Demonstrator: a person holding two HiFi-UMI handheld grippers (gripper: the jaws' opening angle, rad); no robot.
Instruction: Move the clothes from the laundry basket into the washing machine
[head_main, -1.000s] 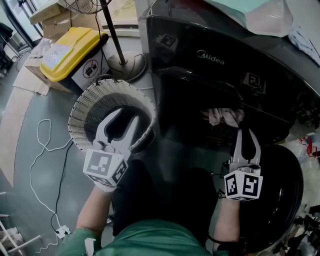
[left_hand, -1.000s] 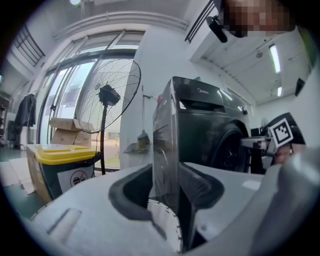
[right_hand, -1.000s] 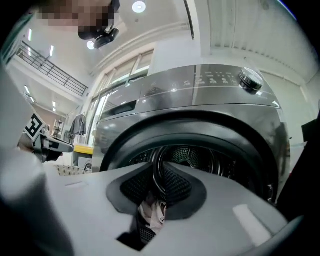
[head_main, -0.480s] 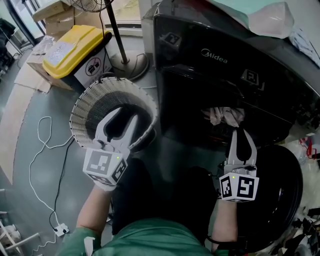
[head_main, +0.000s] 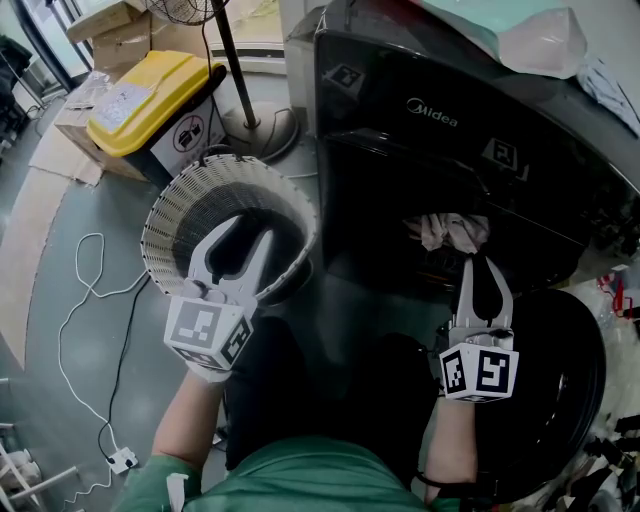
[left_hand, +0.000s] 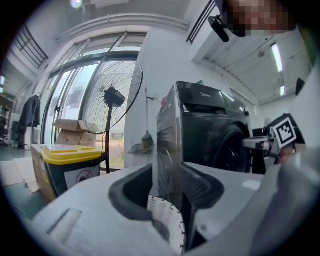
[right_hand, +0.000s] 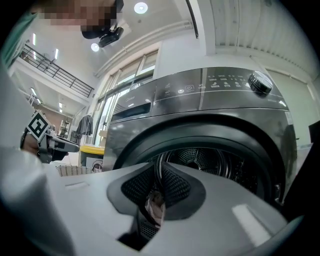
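Observation:
My left gripper (head_main: 250, 230) hangs open over the white ribbed laundry basket (head_main: 170, 215), whose dark inside shows no clothes. In the left gripper view the jaws (left_hand: 165, 187) stand apart with the basket rim (left_hand: 167, 222) below them. My right gripper (head_main: 487, 262) points into the mouth of the black washing machine (head_main: 430, 110), its jaws shut. Pale clothes (head_main: 450, 232) lie just inside the opening, beyond and left of its tips. In the right gripper view a bit of pale cloth (right_hand: 156, 207) shows through the slit under the closed pads, with the steel drum (right_hand: 210, 162) behind.
The round black washer door (head_main: 560, 400) hangs open at the lower right. A yellow-lidded bin (head_main: 150, 95) and a fan stand's base (head_main: 255, 130) sit behind the basket. A white cable (head_main: 80, 300) trails on the grey floor at left.

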